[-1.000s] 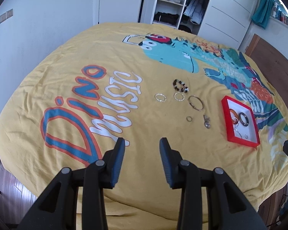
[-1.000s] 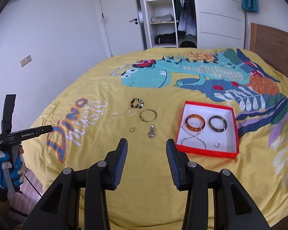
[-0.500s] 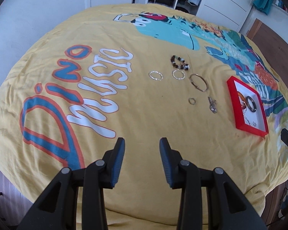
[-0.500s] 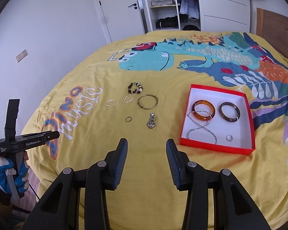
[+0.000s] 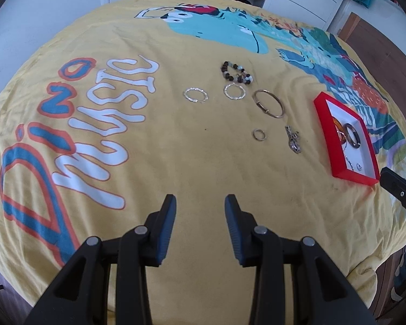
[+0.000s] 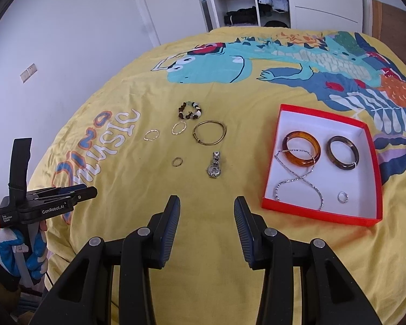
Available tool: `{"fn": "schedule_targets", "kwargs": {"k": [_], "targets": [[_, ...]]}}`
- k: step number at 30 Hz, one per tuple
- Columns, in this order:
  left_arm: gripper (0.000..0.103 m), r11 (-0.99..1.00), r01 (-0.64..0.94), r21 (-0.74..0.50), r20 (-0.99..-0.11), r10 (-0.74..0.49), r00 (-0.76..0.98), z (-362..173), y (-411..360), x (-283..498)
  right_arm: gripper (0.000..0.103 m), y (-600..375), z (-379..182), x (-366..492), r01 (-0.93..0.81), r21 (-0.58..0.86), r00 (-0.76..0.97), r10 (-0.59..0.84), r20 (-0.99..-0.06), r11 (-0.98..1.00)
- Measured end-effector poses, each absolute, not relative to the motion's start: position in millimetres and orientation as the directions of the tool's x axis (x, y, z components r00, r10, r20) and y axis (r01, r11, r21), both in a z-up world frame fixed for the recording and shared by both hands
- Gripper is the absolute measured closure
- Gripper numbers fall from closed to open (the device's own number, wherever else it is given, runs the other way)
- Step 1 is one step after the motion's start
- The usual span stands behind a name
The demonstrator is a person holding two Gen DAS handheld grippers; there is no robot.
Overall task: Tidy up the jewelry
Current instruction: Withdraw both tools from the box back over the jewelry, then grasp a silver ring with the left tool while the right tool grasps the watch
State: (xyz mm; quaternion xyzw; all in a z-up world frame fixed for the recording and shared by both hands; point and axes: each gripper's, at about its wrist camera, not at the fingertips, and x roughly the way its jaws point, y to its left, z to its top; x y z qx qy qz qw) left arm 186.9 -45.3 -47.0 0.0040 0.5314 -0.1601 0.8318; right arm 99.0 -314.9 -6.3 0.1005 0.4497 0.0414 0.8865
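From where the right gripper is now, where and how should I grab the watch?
Take the watch across its narrow band, just beyond the round face, coming straight down from above. It lies flat on the bedspread with the band running away from the right gripper, so the open fingers can straddle it sideways. The face looks wider and flatter, likely harder to pinch.

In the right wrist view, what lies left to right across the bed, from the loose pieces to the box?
Twisted silver ring → small ring → gold bangle → red box → amber bangle → dark bangle.
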Motion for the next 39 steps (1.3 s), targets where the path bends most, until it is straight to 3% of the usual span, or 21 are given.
{"fn": "schedule_targets", "kwargs": {"k": [39], "targets": [[0.067,0.872,0.450,-0.193,-0.899,-0.341,0.275,-106.4,-163.9,271.4,0.062,-323.2,-64.8,176.6,-0.020,0.238,0.516,0.214,-0.830,0.971]]}}
